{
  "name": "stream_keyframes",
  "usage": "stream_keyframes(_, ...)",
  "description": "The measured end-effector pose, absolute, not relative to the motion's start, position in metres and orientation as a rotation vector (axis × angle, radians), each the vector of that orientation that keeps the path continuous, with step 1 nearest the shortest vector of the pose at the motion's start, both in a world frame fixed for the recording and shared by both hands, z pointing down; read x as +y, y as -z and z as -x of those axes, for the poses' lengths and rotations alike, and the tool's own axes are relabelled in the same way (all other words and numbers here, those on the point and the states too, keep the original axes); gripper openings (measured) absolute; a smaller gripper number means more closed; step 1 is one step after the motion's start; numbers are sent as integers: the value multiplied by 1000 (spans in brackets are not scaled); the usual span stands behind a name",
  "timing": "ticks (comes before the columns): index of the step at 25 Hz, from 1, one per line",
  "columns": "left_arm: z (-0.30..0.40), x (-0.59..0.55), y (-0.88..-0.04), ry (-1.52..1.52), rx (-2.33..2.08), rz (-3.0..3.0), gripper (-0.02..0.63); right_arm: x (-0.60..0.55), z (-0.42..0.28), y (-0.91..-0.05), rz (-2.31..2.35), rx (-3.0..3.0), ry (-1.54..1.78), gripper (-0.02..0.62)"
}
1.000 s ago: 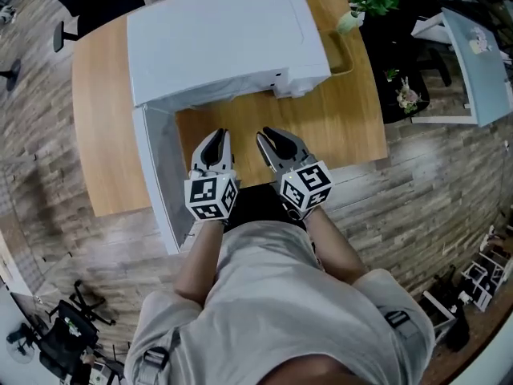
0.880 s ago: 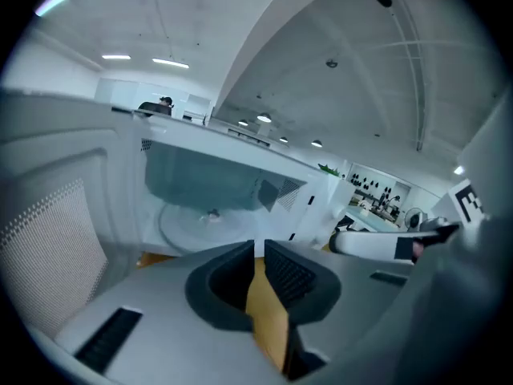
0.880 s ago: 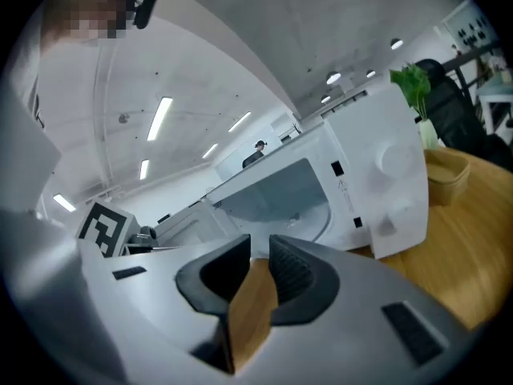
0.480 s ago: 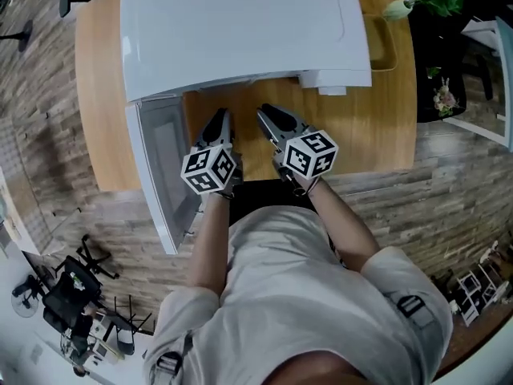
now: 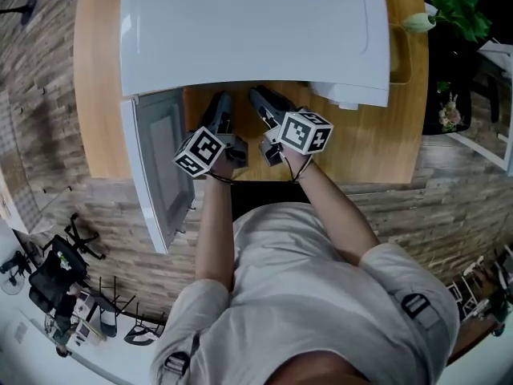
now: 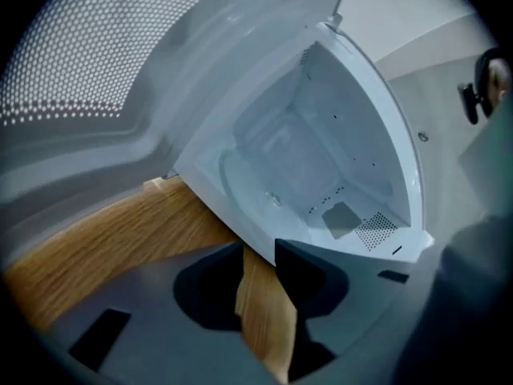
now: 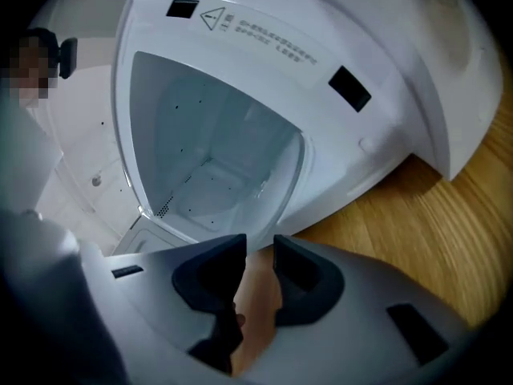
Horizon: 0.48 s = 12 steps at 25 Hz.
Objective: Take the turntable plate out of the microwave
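Microwave cavity [image 6: 321, 151]: gripper views only

1. Microwave [image 5: 248, 30]: white, door swung open, cavity mouth just beyond the fingertips of the left gripper [image 6: 258, 247] and right gripper [image 7: 258, 243].
2. Turntable plate [image 6: 240, 179]: clear glass, flat on the cavity floor, farther ahead.

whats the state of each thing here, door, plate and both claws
microwave door, open, swung out to the left
turntable plate, lying inside, untouched
left claw, open, empty, jaws just opened wider
right claw, open, empty, jaws just opened wider
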<state>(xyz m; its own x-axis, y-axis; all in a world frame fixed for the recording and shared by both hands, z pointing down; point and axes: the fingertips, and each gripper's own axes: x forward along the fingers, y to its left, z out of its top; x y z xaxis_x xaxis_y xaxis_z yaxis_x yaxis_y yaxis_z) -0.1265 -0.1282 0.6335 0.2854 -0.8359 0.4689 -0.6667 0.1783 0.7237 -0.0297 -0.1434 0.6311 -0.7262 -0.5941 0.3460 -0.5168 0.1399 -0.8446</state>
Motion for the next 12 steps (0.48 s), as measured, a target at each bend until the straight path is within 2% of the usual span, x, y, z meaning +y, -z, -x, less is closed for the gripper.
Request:
stream_keyframes(8, 144, -146, -631, 414, -1413, -1465, 143, -160, 37, -635, 1131, 2221, 1716, 127)
stream_keyframes(11, 142, -153, -633, 440, -1387, -1451, 130, -162, 37, -637, 1142, 2201, 1729, 107)
stream_keyframes(12, 143, -153, -634, 435, -1388, -1447, 116, -162, 37, -638, 1148, 2208, 1727, 76)
